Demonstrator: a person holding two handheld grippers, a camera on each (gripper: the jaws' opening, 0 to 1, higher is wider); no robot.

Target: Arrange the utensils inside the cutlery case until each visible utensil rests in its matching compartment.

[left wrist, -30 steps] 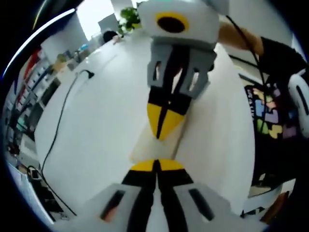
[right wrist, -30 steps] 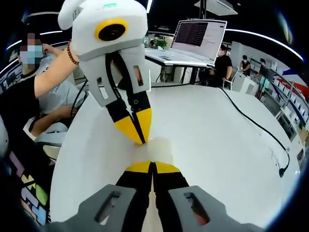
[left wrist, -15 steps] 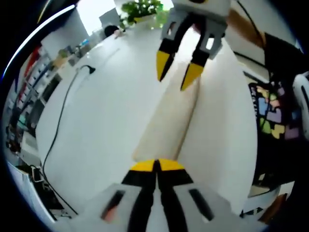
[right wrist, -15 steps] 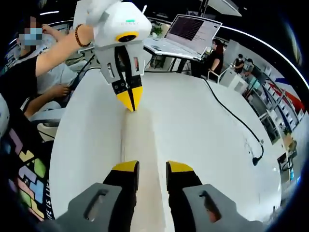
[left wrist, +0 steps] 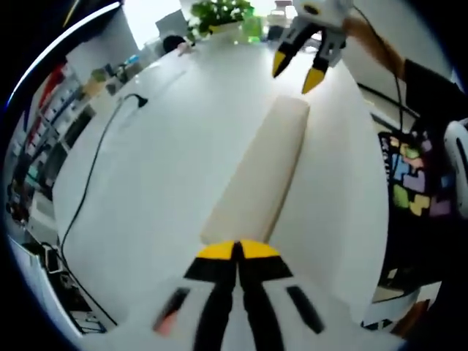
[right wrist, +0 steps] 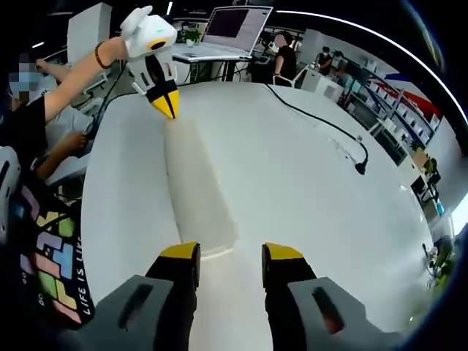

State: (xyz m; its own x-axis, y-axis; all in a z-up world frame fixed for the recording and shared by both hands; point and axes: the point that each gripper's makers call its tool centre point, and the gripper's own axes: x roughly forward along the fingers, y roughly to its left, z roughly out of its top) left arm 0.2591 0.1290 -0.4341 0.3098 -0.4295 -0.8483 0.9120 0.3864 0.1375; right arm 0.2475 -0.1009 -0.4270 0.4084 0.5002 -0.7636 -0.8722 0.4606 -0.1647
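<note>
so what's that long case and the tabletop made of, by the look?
Long case: pale cream, matte, soft rounded edges, no glare; looks like fabric or light wood, can't tell which. Table: smooth white, faint sheen, probably laminate. Left claw is shut on the case's near end.

Place: we see an open office or lab.
Signs: a laptop point(right wrist: 232, 23) on a desk, seated people point(right wrist: 281, 60), shelving point(left wrist: 55, 124), a cable point(right wrist: 314, 121) across the white surface point(right wrist: 292, 183).
</note>
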